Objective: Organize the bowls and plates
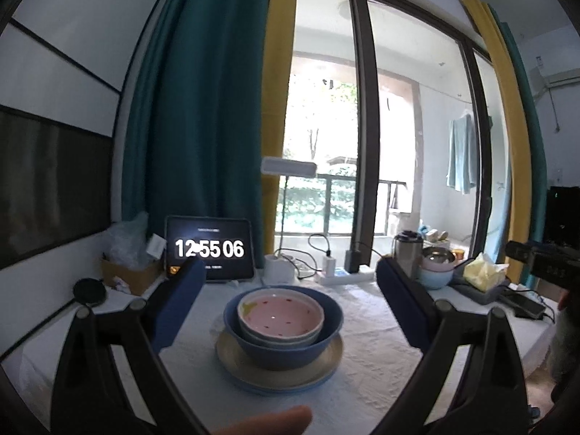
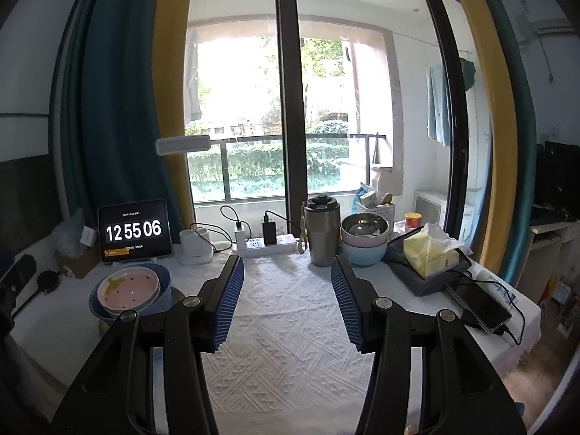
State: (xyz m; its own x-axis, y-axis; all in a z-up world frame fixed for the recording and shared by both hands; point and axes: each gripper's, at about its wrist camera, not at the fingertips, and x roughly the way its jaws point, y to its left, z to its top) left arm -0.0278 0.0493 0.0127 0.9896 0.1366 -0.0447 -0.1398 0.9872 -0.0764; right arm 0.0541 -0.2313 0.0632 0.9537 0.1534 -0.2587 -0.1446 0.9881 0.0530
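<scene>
A pink strawberry-patterned bowl (image 1: 280, 312) sits nested in a blue bowl (image 1: 286, 348), which stands on a beige plate (image 1: 253, 369) over a pale blue plate. My left gripper (image 1: 286, 272) is open and empty, its fingers on either side of this stack, a little short of it. In the right wrist view the same stack (image 2: 128, 286) is at the left. A second stack, a steel bowl (image 2: 363, 225) on a pink and a light blue bowl (image 2: 364, 253), stands at the back right. My right gripper (image 2: 286, 264) is open and empty over the white cloth.
A tablet clock (image 2: 135, 230), white lamp base (image 2: 195, 246), power strip (image 2: 264, 244) with chargers and a steel tumbler (image 2: 322, 232) line the back edge. A tissue pack (image 2: 429, 253) on a grey pouch and a phone (image 2: 478, 304) lie at the right. A black puck (image 1: 89, 290) lies left.
</scene>
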